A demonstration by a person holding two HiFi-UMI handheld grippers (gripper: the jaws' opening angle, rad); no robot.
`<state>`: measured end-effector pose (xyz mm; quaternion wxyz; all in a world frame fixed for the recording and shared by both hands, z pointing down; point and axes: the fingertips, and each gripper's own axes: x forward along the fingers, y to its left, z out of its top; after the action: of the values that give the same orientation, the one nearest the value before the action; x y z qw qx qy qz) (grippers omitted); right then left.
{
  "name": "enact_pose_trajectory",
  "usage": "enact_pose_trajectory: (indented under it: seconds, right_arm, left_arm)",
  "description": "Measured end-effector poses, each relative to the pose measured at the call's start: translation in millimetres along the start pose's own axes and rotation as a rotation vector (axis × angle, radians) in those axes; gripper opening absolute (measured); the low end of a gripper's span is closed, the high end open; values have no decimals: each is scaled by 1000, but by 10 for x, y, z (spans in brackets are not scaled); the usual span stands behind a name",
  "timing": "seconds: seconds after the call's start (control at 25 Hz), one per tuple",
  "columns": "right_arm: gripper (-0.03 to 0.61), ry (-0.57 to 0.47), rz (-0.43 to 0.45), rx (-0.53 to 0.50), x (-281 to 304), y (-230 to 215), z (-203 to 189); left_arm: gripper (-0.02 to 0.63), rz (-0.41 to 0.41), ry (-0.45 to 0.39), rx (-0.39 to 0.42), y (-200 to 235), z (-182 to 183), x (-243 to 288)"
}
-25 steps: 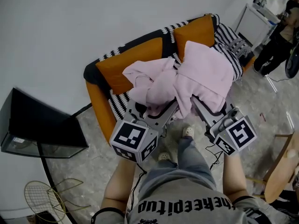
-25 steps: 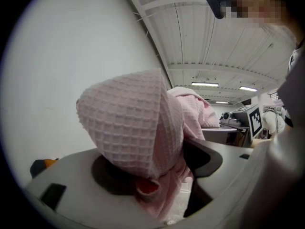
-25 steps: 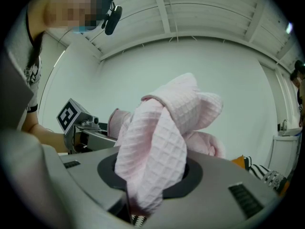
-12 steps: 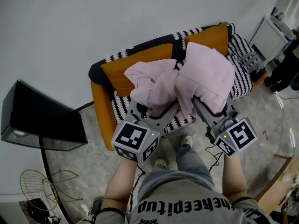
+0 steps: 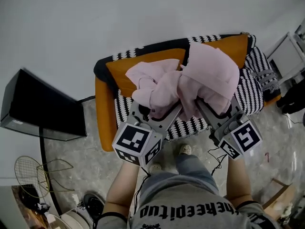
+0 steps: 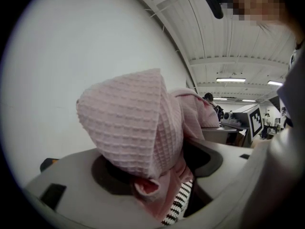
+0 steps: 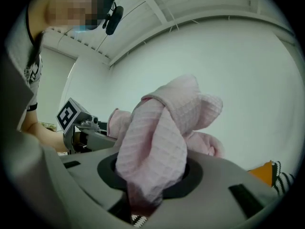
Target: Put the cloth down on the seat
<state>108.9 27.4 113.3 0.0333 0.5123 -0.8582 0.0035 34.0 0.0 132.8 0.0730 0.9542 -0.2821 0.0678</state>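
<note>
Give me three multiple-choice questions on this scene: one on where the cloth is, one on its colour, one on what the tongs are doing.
1. Where is the cloth?
A. on the floor
B. held up over the sofa
C. inside a basket

2. What colour is the cloth?
A. pink
B. blue
C. green

3. How do the left tongs and right tongs stand?
A. both open and empty
B. only the left ones grip
C. both closed on the cloth

Answers:
1. B, since the head view shows it bunched on the two tongs above the sofa.
2. A, since the waffle weave is pink in every view.
3. C, since each gripper view shows cloth pinched between its jaws.
</note>
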Motion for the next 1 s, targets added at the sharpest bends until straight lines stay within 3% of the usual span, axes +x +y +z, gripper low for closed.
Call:
enact_pose_trajectory:
  seconds: [0.68, 1.0]
  right_arm:
    - [156, 42, 211, 13, 594, -565, -275]
    - [156, 93, 273, 42, 840, -685, -552]
  left_arm:
    - [337, 208, 20, -72, 424, -176, 531]
    - [337, 263, 61, -124, 620, -416, 686]
